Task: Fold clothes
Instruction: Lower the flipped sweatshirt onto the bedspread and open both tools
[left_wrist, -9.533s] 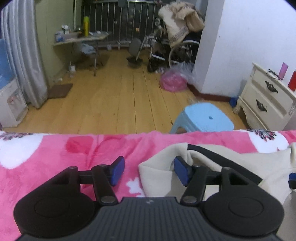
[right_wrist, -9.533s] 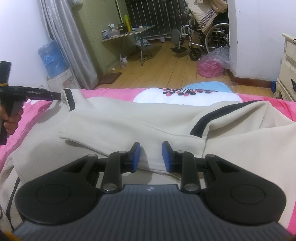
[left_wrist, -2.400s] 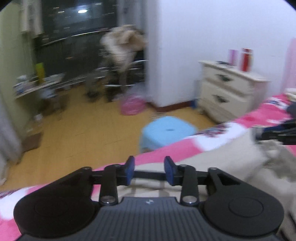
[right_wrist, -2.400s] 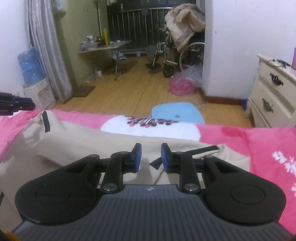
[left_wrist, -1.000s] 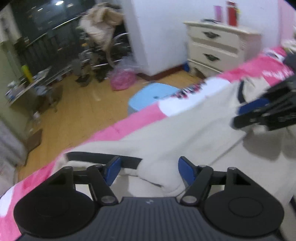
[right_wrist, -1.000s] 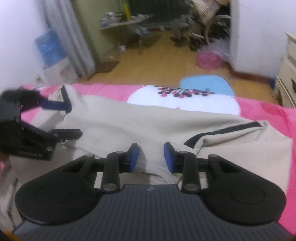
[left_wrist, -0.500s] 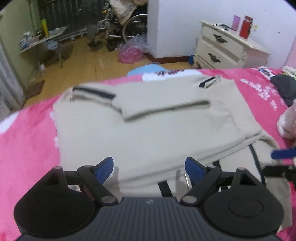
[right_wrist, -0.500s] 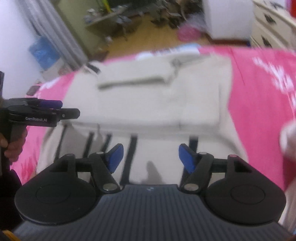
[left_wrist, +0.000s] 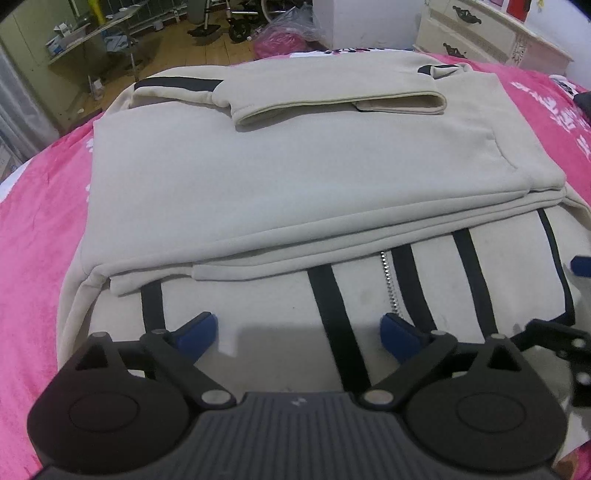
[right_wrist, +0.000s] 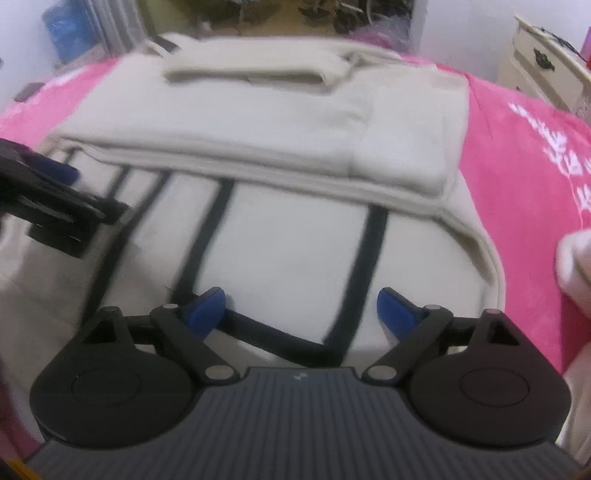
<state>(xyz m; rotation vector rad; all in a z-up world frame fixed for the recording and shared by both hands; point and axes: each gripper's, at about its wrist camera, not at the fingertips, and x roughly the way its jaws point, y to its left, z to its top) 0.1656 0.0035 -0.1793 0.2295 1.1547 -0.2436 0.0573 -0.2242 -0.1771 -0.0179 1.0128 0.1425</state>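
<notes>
A cream jacket (left_wrist: 258, 177) with black stripes and a zip lies on the pink blanket (left_wrist: 33, 221), its far half folded over toward me with both sleeves laid across the top. My left gripper (left_wrist: 299, 328) hovers over the near striped part, jaws opening wide, nothing between them. In the right wrist view the same jacket (right_wrist: 258, 122) is blurred. My right gripper (right_wrist: 301, 308) hangs above its near striped edge, jaws also opening, with only cloth below. The other gripper's black fingers (right_wrist: 55, 199) show at that view's left edge, and blue-tipped fingers (left_wrist: 580, 266) show at the right edge of the left wrist view.
A cream dresser (left_wrist: 498, 33) stands beyond the bed at the far right. Wooden floor, a metal table (left_wrist: 99, 37) and a pink bag (left_wrist: 280, 40) lie beyond the bed's far edge. A pale bundle (right_wrist: 576, 273) lies on the blanket at the right.
Both grippers let go of the cloth and drew back toward me over the near striped part, tipping downward. Their jaws widened. The folded half now rests flat.
</notes>
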